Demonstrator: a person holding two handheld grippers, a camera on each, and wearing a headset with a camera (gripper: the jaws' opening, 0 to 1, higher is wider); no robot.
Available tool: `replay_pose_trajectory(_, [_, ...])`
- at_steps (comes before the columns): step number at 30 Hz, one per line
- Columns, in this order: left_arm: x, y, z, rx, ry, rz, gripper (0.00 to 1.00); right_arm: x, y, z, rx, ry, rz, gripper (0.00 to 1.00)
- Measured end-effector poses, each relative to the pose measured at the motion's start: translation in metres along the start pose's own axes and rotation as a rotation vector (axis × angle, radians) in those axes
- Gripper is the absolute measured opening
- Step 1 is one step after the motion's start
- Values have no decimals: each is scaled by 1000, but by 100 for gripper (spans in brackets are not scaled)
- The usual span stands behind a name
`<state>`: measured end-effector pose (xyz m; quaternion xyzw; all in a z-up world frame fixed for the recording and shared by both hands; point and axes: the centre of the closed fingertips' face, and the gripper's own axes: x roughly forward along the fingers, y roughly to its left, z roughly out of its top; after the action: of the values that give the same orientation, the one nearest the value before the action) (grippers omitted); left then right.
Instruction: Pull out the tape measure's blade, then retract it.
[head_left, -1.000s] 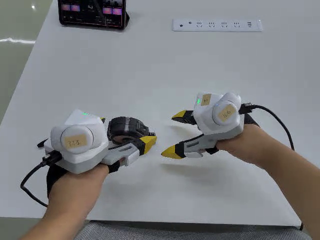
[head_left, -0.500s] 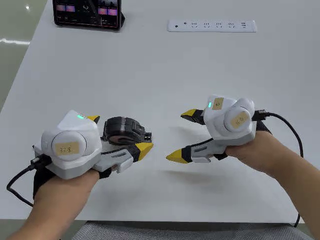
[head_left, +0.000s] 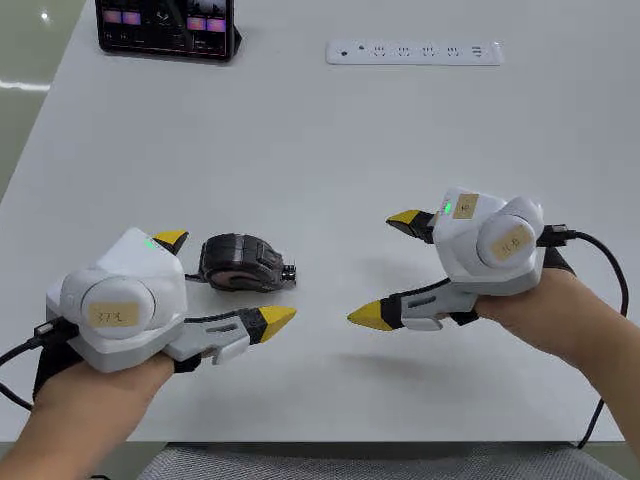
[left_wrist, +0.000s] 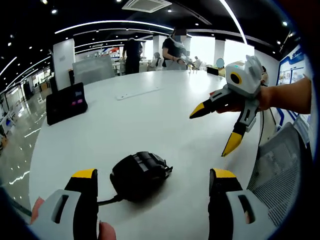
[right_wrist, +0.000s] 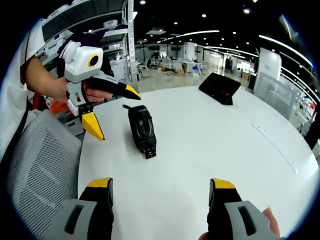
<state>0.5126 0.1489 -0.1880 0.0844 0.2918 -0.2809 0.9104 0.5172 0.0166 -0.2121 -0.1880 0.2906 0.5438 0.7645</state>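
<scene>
The left gripper (right_wrist: 118, 116), held in a person's left hand, has its 2 yellow-tipped jaws spread wide and grips nothing, while the black tape measure (head_left: 240, 262) lies on the white table (head_left: 320, 150) just ahead of it, in line with the gap between the jaws and touched by neither. In the left gripper view the tape measure sits slightly beyond the jaw tips, with a thin black cord trailing from it toward the camera. Its blade is wound in, the small hook end resting against the case on the side facing the right gripper (head_left: 375, 268). That gripper, held in the other hand a short way off, is also wide open and empty, its tips pointing toward the tape measure but well apart from it. Each gripper's white body shows a small green light and a tan sticker with handwritten figures; the writing is too small to read with confidence. No brand name can be made out on the tape measure's case. At the table's far edge, a dark tablet (head_left: 165, 25) stands with its screen lit, and a white power strip (head_left: 413, 52) lies flat to the right of it. A black cable (head_left: 600, 262) runs from the back of the right gripper past the person's forearm.
</scene>
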Motion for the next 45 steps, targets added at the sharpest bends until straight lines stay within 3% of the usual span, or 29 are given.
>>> replay_pose_trajectory(14, [-10,-4,-6,61,15,-85,94,-28,2,-14,18,-6,-24,83])
replay_pose_trajectory(26, [-17,-15,-11,88,18,-160,99,-49,4,-24,63,-29,-52,84])
replay_pose_trajectory(45, [-27,-8,-15,113,29,-185,99,-74,0,-43,129,-32,-96,89])
